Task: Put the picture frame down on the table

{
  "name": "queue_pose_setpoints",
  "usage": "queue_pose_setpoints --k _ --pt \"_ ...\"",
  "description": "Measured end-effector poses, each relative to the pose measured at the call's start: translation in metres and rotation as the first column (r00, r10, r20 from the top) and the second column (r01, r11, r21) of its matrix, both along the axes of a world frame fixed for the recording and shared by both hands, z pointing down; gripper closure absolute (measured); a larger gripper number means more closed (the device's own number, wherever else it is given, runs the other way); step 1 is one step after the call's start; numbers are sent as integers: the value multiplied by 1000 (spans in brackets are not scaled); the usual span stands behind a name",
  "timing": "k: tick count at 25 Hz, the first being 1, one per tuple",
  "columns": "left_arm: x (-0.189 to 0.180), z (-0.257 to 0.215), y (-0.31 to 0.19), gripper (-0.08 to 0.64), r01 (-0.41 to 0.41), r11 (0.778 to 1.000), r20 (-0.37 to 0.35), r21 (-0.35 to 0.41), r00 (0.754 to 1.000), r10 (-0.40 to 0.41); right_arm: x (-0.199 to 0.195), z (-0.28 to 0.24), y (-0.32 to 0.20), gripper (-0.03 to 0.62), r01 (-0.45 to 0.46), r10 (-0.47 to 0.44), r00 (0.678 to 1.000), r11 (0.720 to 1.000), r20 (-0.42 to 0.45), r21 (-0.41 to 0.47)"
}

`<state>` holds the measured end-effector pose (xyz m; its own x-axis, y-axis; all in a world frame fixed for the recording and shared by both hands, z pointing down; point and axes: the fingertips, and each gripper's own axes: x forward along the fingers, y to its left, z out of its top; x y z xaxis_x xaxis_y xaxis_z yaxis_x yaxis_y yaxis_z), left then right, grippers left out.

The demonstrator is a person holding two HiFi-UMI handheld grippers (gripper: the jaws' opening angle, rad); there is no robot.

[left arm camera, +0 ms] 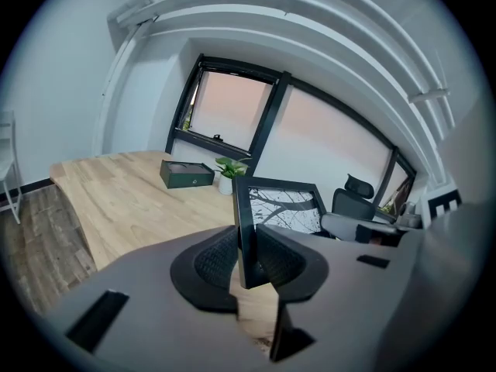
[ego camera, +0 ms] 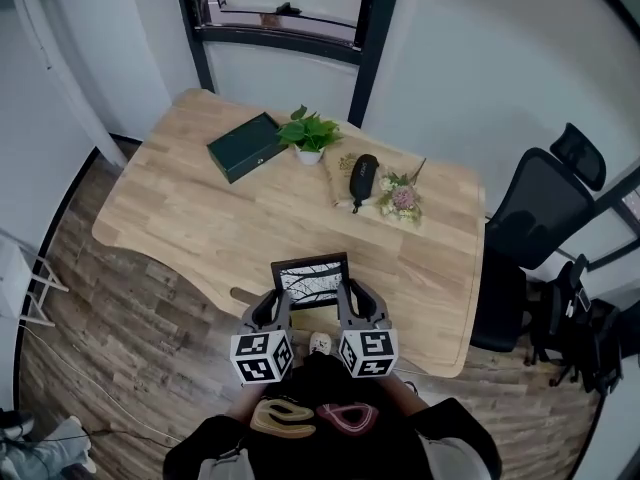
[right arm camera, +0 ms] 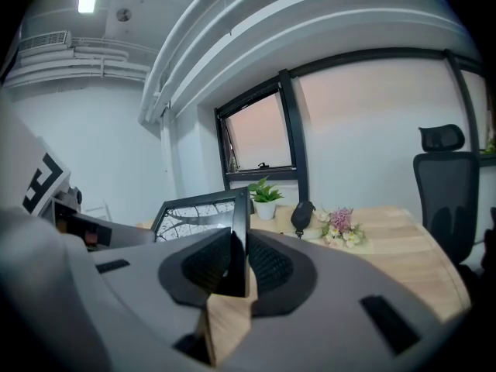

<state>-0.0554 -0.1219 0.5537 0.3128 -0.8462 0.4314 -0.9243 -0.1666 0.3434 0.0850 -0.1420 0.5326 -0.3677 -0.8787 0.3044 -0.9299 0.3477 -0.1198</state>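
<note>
Black-edged and upright, the picture frame [ego camera: 311, 278] is seen in the head view over the near edge of the light wooden table [ego camera: 190, 218]. It is held on its left side by the left gripper [ego camera: 272, 306] and on its right side by the right gripper [ego camera: 351, 300]. Whether its lower edge touches the wood cannot be told. Farther back on the table a green box [ego camera: 244, 146] lies just beside a potted plant [ego camera: 310, 133], with a black case [ego camera: 363, 178] and flowers [ego camera: 402, 196] to the right. An office chair [ego camera: 540, 208] stands at the table's right end.

In the left gripper view, the jaws are closed on the frame's left bar, which is pinched between the two ribbed pads [left arm camera: 213, 258]. The branch print [left arm camera: 288, 209] is seen to the right of that bar, and the box and plant lie beyond on the table.

In the right gripper view, the jaws are likewise clamped on the frame's right bar, with the print stretching to the left. The plant, case and flowers are seen behind, below a window [right arm camera: 260, 134].
</note>
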Motion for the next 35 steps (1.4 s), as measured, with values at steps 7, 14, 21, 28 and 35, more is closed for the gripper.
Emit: queue_pose_setpoints --k 7,14,21,28,35 --pt "20 -1 -30 477 23 1000 10 -2 1000 -23 20 0 -30 514 21 -21 1000 1000 -6 -14" --pt "28 -2 -39 476 25 1000 -3 7 1000 -25 27 -4 -40 514 25 -26 999 1000 -21 -11" --pt "15 -8 -51 477 15 1000 11 7 1000 -15 15 -7 -49 514 18 -18 1000 1000 -15 -19" --pt "-3 -9 -66 477 0 1000 29 -9 1000 0 -3 -7 -63 514 10 -10 1000 999 -17 -39" --pt "-13 -1 -82 477 -12 1000 39 -22 999 13 -13 1 -79 515 -8 7 1000 998 -15 -59"
